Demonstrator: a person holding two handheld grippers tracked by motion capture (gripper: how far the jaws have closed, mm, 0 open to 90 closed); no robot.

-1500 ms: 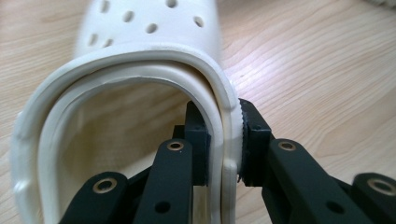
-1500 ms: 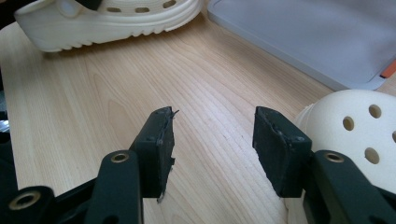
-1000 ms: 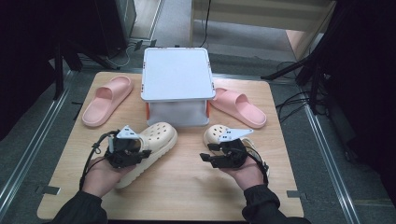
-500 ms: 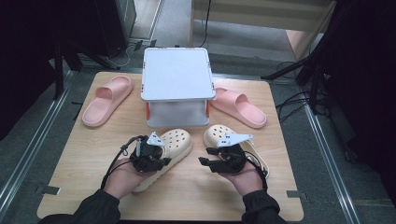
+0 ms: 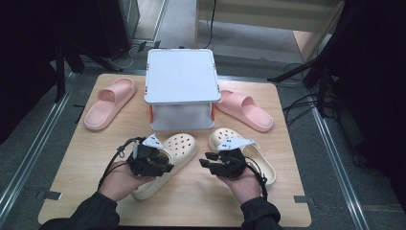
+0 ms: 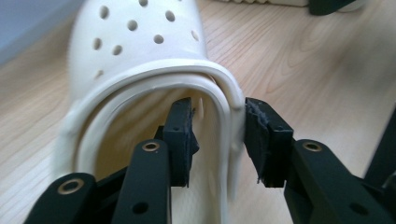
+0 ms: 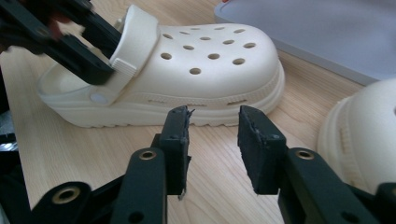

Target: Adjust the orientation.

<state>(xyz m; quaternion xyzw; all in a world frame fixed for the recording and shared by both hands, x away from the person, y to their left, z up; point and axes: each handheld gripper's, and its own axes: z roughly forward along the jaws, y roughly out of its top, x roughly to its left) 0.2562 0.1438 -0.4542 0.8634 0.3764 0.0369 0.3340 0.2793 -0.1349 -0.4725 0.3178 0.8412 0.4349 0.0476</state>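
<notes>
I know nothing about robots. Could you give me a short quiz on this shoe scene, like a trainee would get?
1. True or false: the two pink slides lie on the same side of the lidded box.
2. What do the left tongs straddle? A: the strap of a cream clog; B: a pink slide; C: the box lid.
3. How many shoes lie on the table?

Key
1. False: one lies on each side.
2. A: one jaw is inside the strap and one outside; the jaws have just been opening.
3. Four.
</notes>
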